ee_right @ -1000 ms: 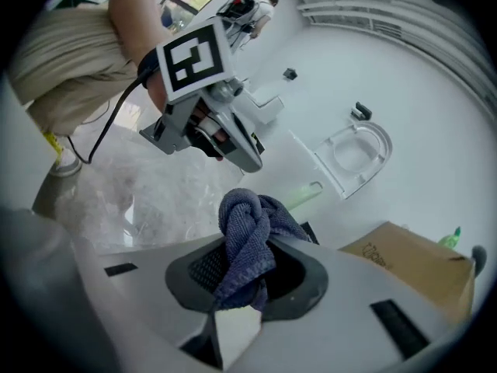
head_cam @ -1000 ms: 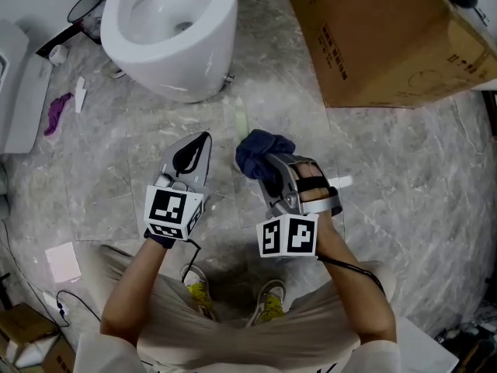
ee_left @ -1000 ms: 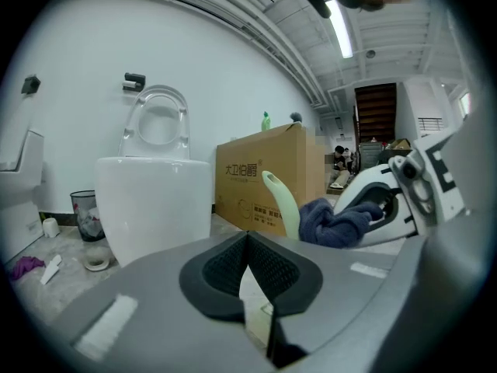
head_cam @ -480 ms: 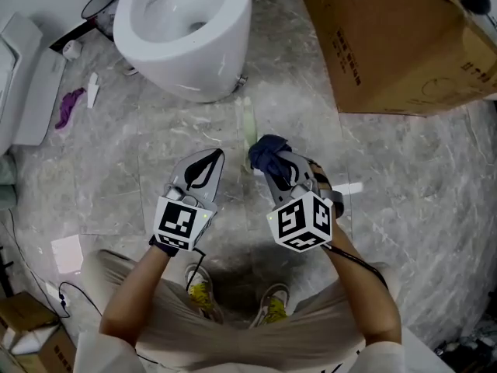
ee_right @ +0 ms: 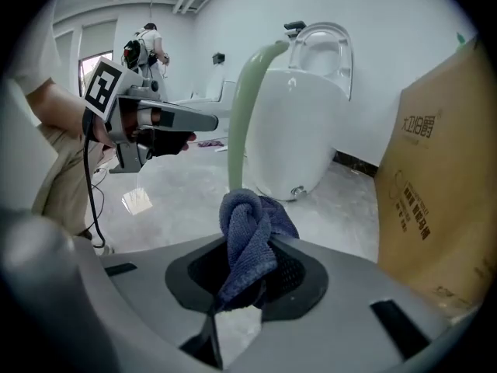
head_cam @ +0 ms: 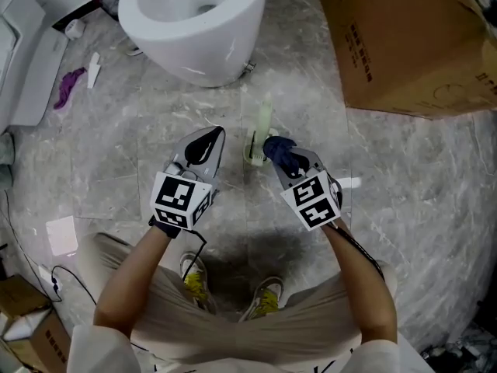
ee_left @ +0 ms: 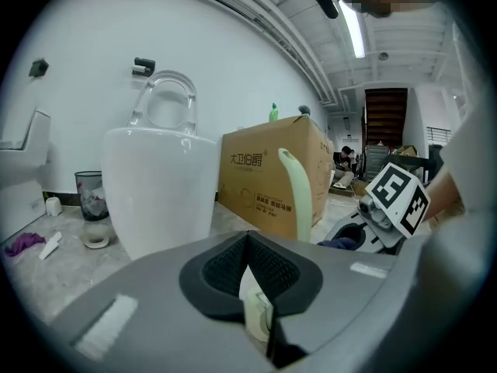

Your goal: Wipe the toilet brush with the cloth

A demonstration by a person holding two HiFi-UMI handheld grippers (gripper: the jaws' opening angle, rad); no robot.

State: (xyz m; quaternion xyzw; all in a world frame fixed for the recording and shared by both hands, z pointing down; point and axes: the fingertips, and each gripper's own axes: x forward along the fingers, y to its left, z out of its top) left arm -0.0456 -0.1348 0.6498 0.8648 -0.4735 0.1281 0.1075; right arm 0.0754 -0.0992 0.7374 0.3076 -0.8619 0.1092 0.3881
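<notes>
The toilet brush has a pale green handle (head_cam: 264, 120) and stands upright in its holder (head_cam: 253, 155) on the marble floor, between my two grippers. My right gripper (head_cam: 284, 158) is shut on a dark blue cloth (head_cam: 279, 149), which sits just right of the handle's lower part, close to it. In the right gripper view the cloth (ee_right: 250, 235) bunches out of the jaws, with the handle (ee_right: 245, 107) right behind it. My left gripper (head_cam: 207, 141) is shut on nothing, a little left of the brush. The handle (ee_left: 293, 194) rises ahead of it in the left gripper view.
A white toilet (head_cam: 194, 22) stands just beyond the brush. A large cardboard box (head_cam: 419, 37) fills the upper right. A purple scrap (head_cam: 70, 84) and a white lid (head_cam: 31, 61) lie at the left, a white sheet (head_cam: 62, 235) near my left elbow. My feet are below the grippers.
Both grippers have moved forward toward the toilet. The brush has come into view between them, and the right gripper has brought the cloth up beside its handle.
</notes>
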